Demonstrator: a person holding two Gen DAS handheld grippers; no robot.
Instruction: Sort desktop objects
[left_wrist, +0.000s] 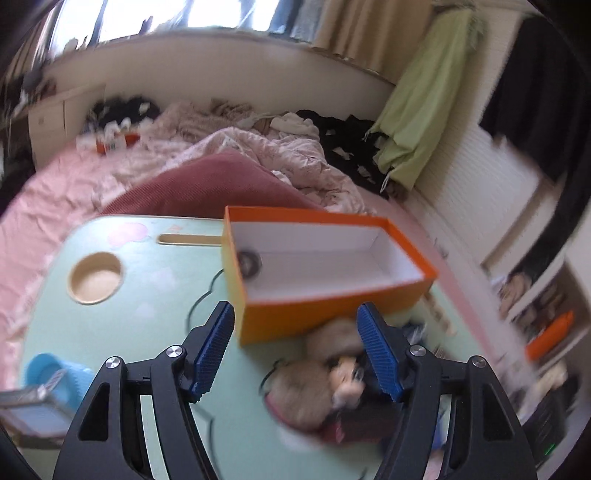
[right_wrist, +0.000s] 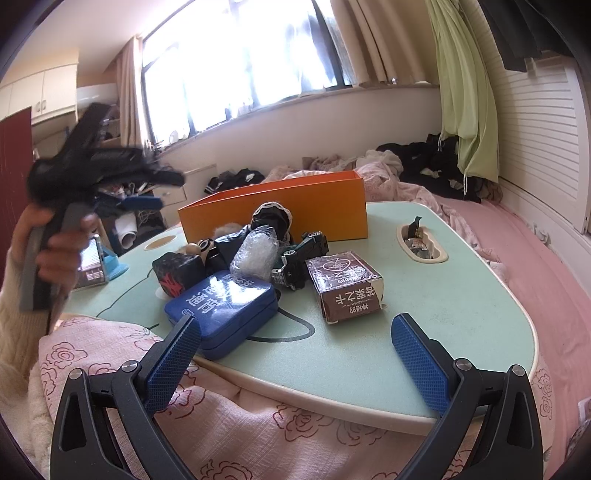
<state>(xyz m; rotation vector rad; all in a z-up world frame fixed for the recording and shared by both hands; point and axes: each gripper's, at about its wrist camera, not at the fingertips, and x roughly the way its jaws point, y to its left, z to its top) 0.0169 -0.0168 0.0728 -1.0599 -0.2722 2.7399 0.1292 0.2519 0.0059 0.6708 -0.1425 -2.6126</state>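
An open orange box (left_wrist: 325, 258) stands on the mint-green lap table (left_wrist: 155, 295); a small dark round object (left_wrist: 250, 261) lies inside at its left end. My left gripper (left_wrist: 297, 350) is open and empty, above the table in front of the box, with a blurred doll (left_wrist: 332, 391) below it. In the right wrist view the box (right_wrist: 277, 210) stands behind a pile: blue tin (right_wrist: 225, 306), brown carton (right_wrist: 345, 286), toy car (right_wrist: 299, 258), bubble wrap (right_wrist: 255, 254), black cube (right_wrist: 179, 271). My right gripper (right_wrist: 295, 350) is open and empty at the table's near edge. The left gripper (right_wrist: 142, 201) is held up at left.
A round cup recess (left_wrist: 96, 273) and a slot are set in the table's left part. A blue stand with a small device (right_wrist: 99, 264) sits at the table's left. A recess holding small items (right_wrist: 419, 240) is at the right. Pink bedding (right_wrist: 517, 240) surrounds the table.
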